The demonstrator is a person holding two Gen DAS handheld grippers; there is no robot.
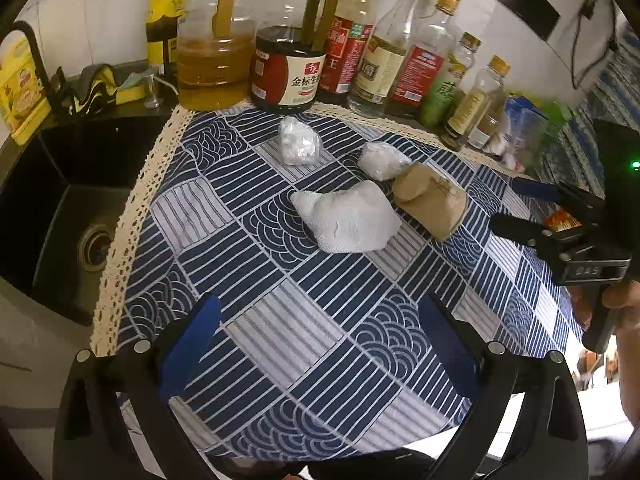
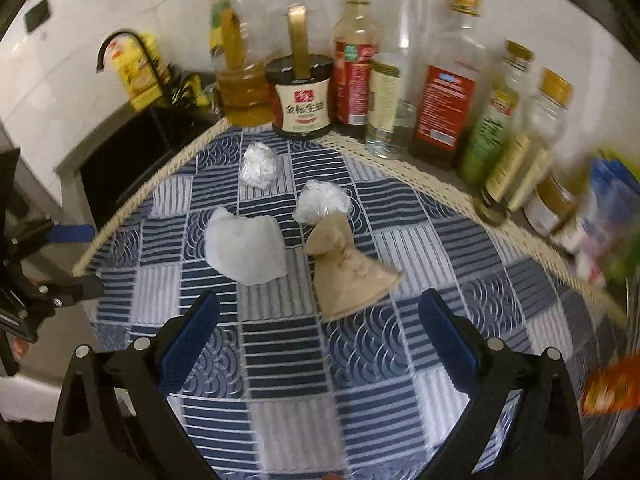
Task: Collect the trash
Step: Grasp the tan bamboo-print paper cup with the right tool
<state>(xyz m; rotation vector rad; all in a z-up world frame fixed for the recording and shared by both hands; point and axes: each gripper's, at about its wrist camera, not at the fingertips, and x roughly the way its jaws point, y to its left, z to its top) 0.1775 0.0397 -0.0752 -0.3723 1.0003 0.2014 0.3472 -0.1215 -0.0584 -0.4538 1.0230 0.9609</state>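
We hold the left gripper (image 1: 320,344) and the right gripper (image 2: 320,340) spread wide and empty above the blue patterned cloth (image 1: 304,320). At twelve o'clock of the left one lie a white paper wad (image 1: 346,218), two plastic wads (image 1: 299,141) and, touching the nearer one, a brown paper cup (image 1: 432,200).

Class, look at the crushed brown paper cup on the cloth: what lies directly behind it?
A crumpled clear plastic wad touches the brown paper cup from behind; the cup's top hides its near edge. Beyond stand bottles.
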